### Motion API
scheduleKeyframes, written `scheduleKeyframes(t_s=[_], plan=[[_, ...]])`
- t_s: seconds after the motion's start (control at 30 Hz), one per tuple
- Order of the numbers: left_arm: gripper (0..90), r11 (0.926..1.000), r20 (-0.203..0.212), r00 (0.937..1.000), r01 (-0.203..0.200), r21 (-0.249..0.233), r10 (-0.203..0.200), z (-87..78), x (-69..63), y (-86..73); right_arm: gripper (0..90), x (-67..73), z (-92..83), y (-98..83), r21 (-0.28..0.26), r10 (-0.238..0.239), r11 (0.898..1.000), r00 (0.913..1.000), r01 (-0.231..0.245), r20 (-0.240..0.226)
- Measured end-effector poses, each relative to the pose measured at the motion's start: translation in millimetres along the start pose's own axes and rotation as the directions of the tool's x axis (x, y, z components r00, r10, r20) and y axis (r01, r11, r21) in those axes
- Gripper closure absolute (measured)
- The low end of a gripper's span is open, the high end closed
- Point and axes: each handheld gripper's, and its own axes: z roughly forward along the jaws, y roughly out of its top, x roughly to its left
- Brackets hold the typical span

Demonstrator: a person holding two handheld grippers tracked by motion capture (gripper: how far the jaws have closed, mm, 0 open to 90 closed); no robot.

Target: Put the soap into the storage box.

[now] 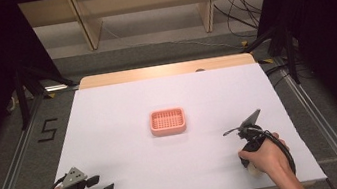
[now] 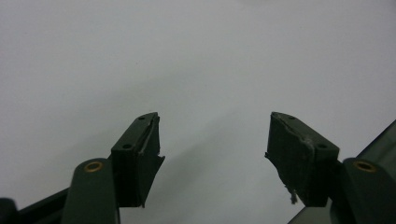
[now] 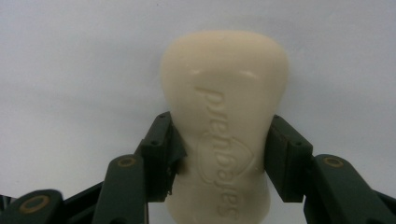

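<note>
One white table [image 1: 167, 99] carries a pink soap dish [image 1: 167, 121] at its middle. Near left, the left gripper [image 1: 100, 184] rests with jaws apart, holding nothing. Near right, the right gripper [image 3: 219, 154] is clamped on a cream soap bar [image 3: 224, 93].

Soap bar [image 3: 224, 121]: cream, waxy, smooth, soft sheen, embossed lettering on face. Right gripper [image 3: 223, 149]: matt black plastic, brass-coloured rivets; rubbery pads, edge frayed at 9 o'clock of soap. Left gripper [image 2: 215, 149]: same matt black plastic, pads [image 2: 294, 158] scuffed, torn along edges. Soap dish [image 1: 167, 121] at table centre: salmon-pink plastic, gridded floor, satin finish. Table [image 1: 123, 106]: white, matt, paper-like cover; pale wood strip [image 1: 153, 72] at 12 o'clock edge.
</note>
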Motion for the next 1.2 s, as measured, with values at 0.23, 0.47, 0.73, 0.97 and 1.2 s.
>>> scheduleKeyframes(t_s=[0.23,0.47,0.73,0.97,1.2], plan=[[34.3,0.9999,0.001,1.0000,-0.010,0.010,0.010,-0.4,0.7,0.1,50.4,-3.3,-0.6,-1.8,-0.007,-0.041,0.999,0.9990,0.041,-0.020],[34.4,0.9999,-0.001,0.9999,-0.011,0.011,0.011,-0.1,0.8,0.0,50.4,-5.1,-2.8,-3.1,-0.018,-0.085,0.996,0.9961,0.085,-0.021],[34.5,0.9999,-0.004,0.9999,-0.010,0.003,0.010,0.5,0.7,-0.4,50.4,-3.3,-8.8,-0.8,-0.017,-0.142,0.990,0.9897,0.142,-0.019],[34.5,0.9999,-0.004,0.9999,-0.011,0.004,0.012,0.3,0.8,-0.5,50.4,-0.5,-11.0,1.0,-0.025,-0.204,0.979,0.9789,0.204,-0.002],[34.5,0.9999,-0.005,0.9999,-0.014,0.006,0.014,0.2,1.0,-0.5,50.4,-0.2,-14.4,2.7,-0.034,-0.256,0.966,0.9666,0.256,-0.002]])
